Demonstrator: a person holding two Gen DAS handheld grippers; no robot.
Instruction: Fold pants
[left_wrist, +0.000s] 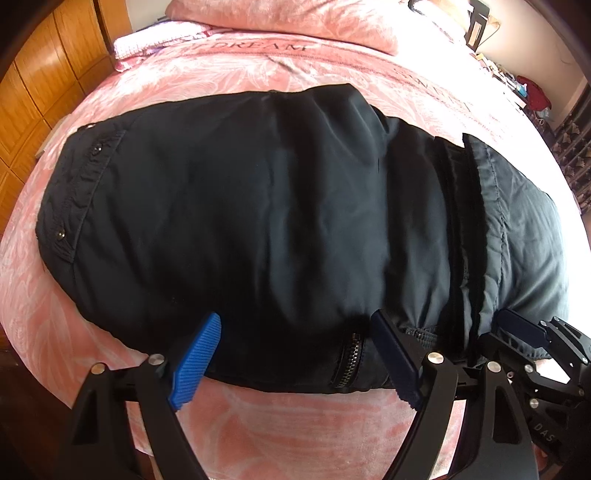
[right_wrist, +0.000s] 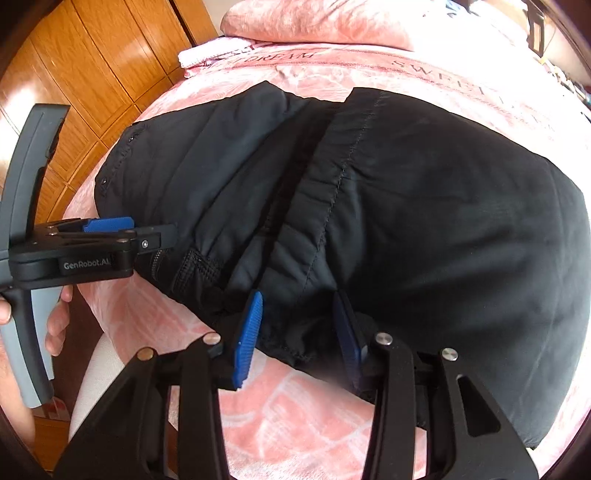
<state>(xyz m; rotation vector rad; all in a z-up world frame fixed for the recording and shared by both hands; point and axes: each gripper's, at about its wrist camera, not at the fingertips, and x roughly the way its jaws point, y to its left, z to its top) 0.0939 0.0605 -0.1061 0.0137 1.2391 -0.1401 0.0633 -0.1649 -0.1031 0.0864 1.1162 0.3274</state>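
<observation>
Both grippers' jaws gape over black pants (left_wrist: 258, 206), whose right end is cropped

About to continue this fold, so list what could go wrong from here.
1. The right gripper has its jaws partly open around the pants' near edge, so the fabric may slip out.
2. The left gripper straddles the zipper with wide jaws and may catch only one layer.
3. The padded layers may spring back.

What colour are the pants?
Black; the pants show best in the left wrist view.
</observation>
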